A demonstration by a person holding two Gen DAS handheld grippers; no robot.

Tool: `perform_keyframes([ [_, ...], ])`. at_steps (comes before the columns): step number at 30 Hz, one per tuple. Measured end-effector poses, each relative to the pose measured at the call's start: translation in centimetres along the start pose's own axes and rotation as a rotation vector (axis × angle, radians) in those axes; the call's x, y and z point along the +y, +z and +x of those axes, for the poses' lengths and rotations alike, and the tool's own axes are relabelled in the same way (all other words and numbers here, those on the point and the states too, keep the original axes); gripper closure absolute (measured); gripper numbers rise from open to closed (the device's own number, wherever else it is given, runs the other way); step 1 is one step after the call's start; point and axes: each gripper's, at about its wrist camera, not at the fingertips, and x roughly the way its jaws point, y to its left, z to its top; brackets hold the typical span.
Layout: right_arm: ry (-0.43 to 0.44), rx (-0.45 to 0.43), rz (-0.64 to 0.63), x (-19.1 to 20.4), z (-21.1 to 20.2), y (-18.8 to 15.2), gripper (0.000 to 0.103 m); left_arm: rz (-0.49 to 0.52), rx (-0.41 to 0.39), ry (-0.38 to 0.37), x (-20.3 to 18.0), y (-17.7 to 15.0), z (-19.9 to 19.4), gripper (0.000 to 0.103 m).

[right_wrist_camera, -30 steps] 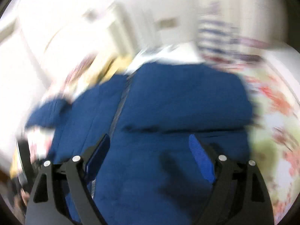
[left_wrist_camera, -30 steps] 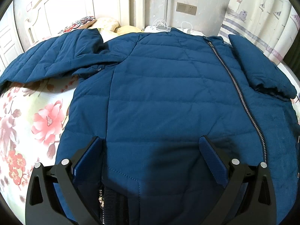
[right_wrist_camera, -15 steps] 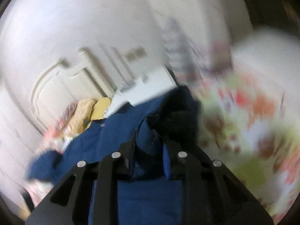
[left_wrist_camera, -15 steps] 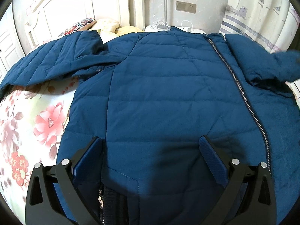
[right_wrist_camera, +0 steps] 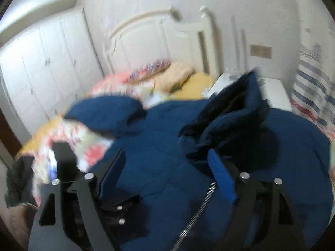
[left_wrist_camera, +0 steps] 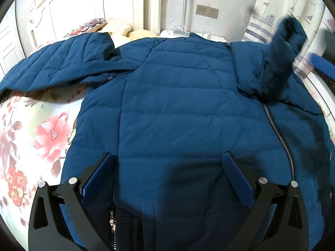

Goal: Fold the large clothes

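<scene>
A dark blue quilted jacket [left_wrist_camera: 178,104] lies spread front-up on the bed, its zipper [left_wrist_camera: 278,129] running down the right side. My left gripper [left_wrist_camera: 167,156] hovers open over the hem, with nothing between its pads. The jacket's right sleeve [left_wrist_camera: 280,48] stands up in the air, folded in over the chest. In the right wrist view that sleeve [right_wrist_camera: 236,115] rises just beyond my right gripper [right_wrist_camera: 166,154]. Its jaws are opening and hold nothing. The other sleeve [left_wrist_camera: 58,69] stretches out to the left.
The floral bedsheet [left_wrist_camera: 37,129] shows left of the jacket. Pillows [left_wrist_camera: 117,26] and a white headboard [right_wrist_camera: 146,41] are at the far end, beside a white nightstand [left_wrist_camera: 178,33] with cables. A striped curtain [left_wrist_camera: 272,16] hangs at the right and a white wardrobe [right_wrist_camera: 41,62] at the left.
The right gripper closed on the right sleeve, lifted it up and over toward the jacket's chest, then opened and let it go. The left gripper stayed still.
</scene>
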Motion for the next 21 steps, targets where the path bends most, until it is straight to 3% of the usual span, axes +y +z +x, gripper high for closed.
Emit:
perform_keyframes([
  [3,-0.113,-0.105,0.152,-6.2,-6.2,-1.0,0.011,0.033,-0.006,0.003,-0.8,-0.1,-0.2,0.004],
  [6,-0.256,-0.125,0.395,-13.9,-9.4,-4.3,0.012,0.096,-0.030,-0.044,-3.4,0.1,-1.2,0.004],
  [8,-0.242,-0.163,0.608,-18.6,-11.0,-7.3,0.012,0.213,-0.064,-0.043,-7.1,0.4,-2.2,0.004],
  [10,-0.168,-0.230,0.816,-22.4,-11.9,-11.0,0.012,0.336,-0.102,-0.020,-10.7,0.6,-2.8,0.004],
  [11,-0.146,-0.248,0.883,-23.2,-11.6,-12.1,0.014,0.421,-0.130,-0.014,-13.2,0.7,-3.2,0.004],
  [12,-0.136,-0.264,0.924,-23.8,-11.5,-12.9,0.023,0.472,-0.144,-0.007,-14.7,0.9,-3.3,0.004],
  [14,-0.132,-0.296,0.932,-24.4,-12.5,-13.1,0.024,0.597,-0.189,0.032,-18.6,1.3,-3.0,0.004],
  [18,-0.189,-0.278,0.863,-23.7,-12.8,-12.5,0.023,0.697,-0.207,0.054,-23.2,3.1,-0.8,0.004],
  [20,-0.221,-0.270,0.805,-22.8,-12.2,-11.8,0.023,0.795,-0.223,0.134,-25.7,3.2,1.2,0.005],
  [21,-0.228,-0.268,0.781,-22.3,-12.2,-11.5,0.022,0.835,-0.222,0.144,-26.3,2.9,1.9,0.022],
])
